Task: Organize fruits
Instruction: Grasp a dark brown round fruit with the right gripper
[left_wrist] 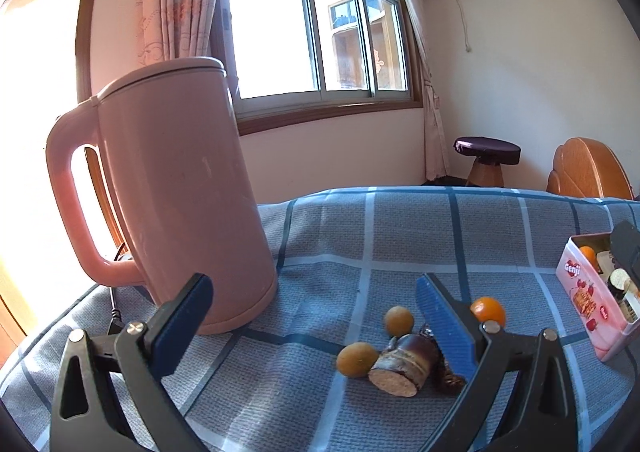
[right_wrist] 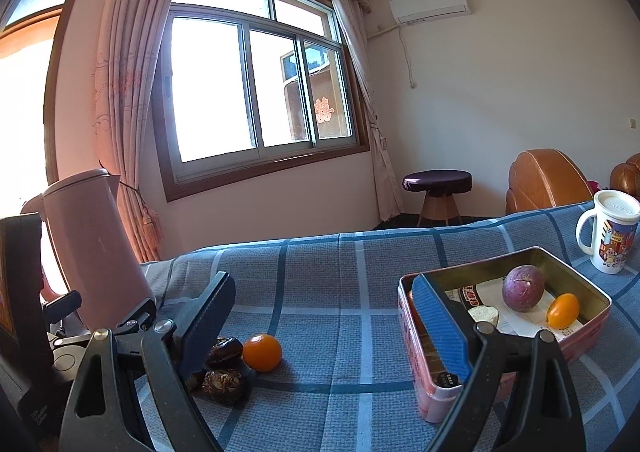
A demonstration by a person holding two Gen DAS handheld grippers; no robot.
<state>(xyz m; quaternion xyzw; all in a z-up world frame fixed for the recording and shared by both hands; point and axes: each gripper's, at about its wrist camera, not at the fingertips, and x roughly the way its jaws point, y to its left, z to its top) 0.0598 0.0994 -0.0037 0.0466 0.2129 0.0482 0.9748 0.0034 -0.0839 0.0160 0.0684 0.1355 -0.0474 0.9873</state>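
**Both tools open above the fruit on the checked cloth**

The left tool (left_wrist: 316, 316) is spread wide and grips nothing. Between its fingers on the blue checked tabletop (left_wrist: 360, 236) lie two longans (left_wrist: 398, 321), a cut sugarcane piece (left_wrist: 404, 368) and, at 3 o'clock of them, a kumquat (left_wrist: 487, 310). A pink kettle (left_wrist: 176, 195) stands at 10 o'clock.

The right tool (right_wrist: 324, 316) is likewise open and empty. A pink tin box (right_wrist: 576, 276) at its 2 o'clock holds a passion fruit (right_wrist: 523, 287) and a second kumquat (right_wrist: 563, 310), just beside each other. A lidded mug (right_wrist: 610, 236) stands beyond the box at 1 o'clock.
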